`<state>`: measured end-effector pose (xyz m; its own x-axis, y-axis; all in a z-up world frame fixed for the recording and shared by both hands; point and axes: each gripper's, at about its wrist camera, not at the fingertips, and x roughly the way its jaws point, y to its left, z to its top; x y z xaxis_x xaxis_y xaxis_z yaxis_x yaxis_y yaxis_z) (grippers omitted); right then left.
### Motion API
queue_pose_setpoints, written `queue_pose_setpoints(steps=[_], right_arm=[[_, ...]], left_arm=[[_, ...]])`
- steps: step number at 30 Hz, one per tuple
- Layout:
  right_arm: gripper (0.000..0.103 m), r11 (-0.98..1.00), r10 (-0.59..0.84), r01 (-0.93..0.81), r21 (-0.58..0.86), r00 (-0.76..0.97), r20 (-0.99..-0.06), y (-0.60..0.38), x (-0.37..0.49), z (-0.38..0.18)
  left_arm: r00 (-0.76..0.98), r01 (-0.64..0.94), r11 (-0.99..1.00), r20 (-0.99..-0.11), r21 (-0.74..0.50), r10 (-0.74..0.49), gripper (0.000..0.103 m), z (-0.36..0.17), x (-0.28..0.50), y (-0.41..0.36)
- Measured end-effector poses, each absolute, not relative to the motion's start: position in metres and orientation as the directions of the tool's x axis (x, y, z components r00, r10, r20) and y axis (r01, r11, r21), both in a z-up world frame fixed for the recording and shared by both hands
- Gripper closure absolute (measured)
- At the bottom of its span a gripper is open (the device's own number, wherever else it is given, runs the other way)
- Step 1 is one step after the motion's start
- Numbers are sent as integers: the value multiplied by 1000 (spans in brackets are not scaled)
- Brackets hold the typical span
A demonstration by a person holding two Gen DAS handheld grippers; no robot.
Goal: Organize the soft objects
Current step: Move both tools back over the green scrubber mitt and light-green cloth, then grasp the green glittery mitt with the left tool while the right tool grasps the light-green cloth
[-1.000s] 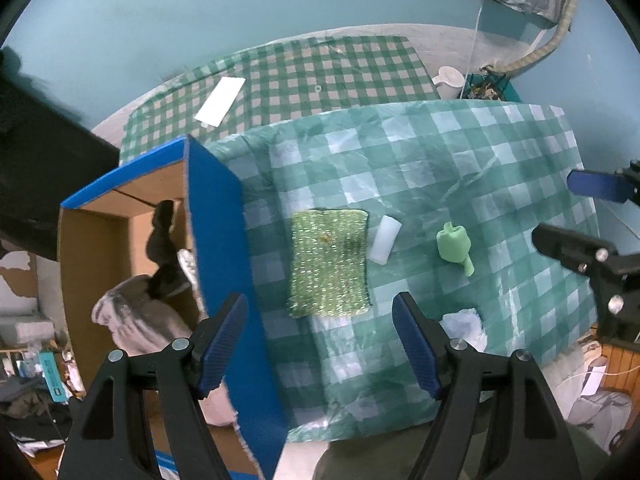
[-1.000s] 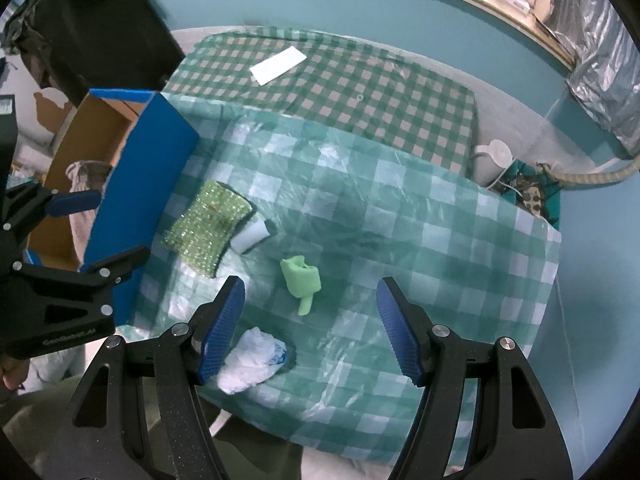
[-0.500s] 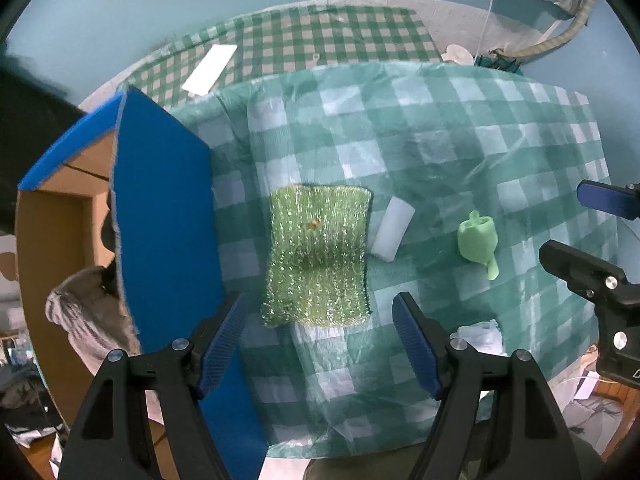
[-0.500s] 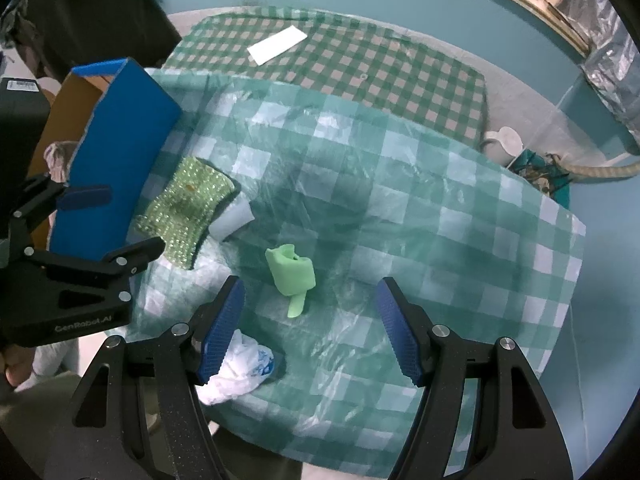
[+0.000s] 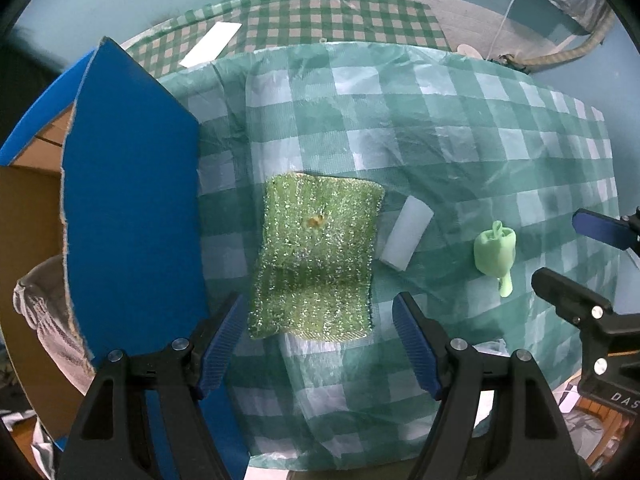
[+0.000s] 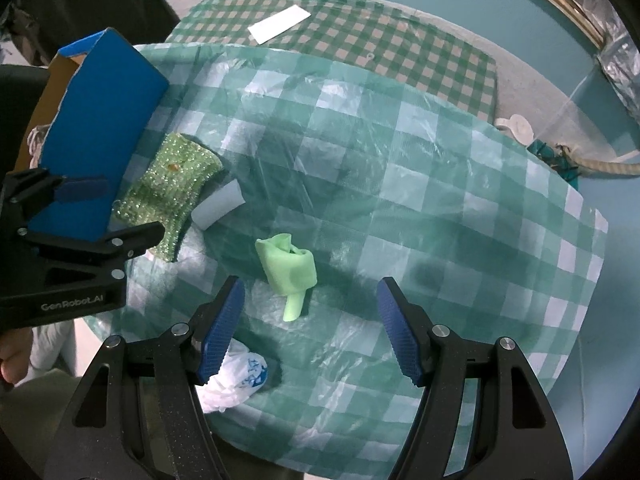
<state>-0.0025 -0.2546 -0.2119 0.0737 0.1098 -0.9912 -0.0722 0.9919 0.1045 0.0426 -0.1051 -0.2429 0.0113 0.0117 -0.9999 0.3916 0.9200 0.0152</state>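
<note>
Because the left gripper (image 5: 316, 334) hangs spread wide and empty just above the near edge of the glittery green scrub cloth (image 5: 316, 256), the likeliest slip is catching the thin plastic checked tablecloth (image 5: 440, 128) along with the cloth and dragging the whole cover. The cloth is limp and creased across its middle, so I judge a one-edge pinch could let it fold or slide out on the way to the blue-flapped cardboard box (image 5: 128, 200) at its left. The white foam roll (image 5: 406, 238) lies just beside the cloth's right edge and might get nudged and roll off. The right gripper (image 6: 312, 326), also wide open and holding nothing, hovers near the stem of the pale green soft toy (image 6: 290, 266); closing on that thin stem alone could let the toy swing or drop. A crumpled white plastic bag (image 6: 236, 380) sits at the table's near edge beneath its left finger. Farther off, a white card (image 6: 279, 24) rests on the darker checked cloth.

Compared with a second ago, both grippers have come lower and closer to their targets; the objects themselves have not shifted.
</note>
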Motion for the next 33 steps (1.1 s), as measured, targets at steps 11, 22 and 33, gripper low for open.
queue_pose_setpoints(steps=[11,22,33], right_arm=[[33,991,117,-71,112,59,-991,-252,2,-221],[33,989,111,-96,108,33,-993,-237,10,-239],[56,992,93,-85,92,15,-996,-232,11,-258]], left_arm=[[27,459,887,-999,54,46,27,-248,31,-108],[-3,429,903,-999,29,33,27,-251,41,-99],[-63,389,920,-998,-36,-13,23,-264,54,-93]])
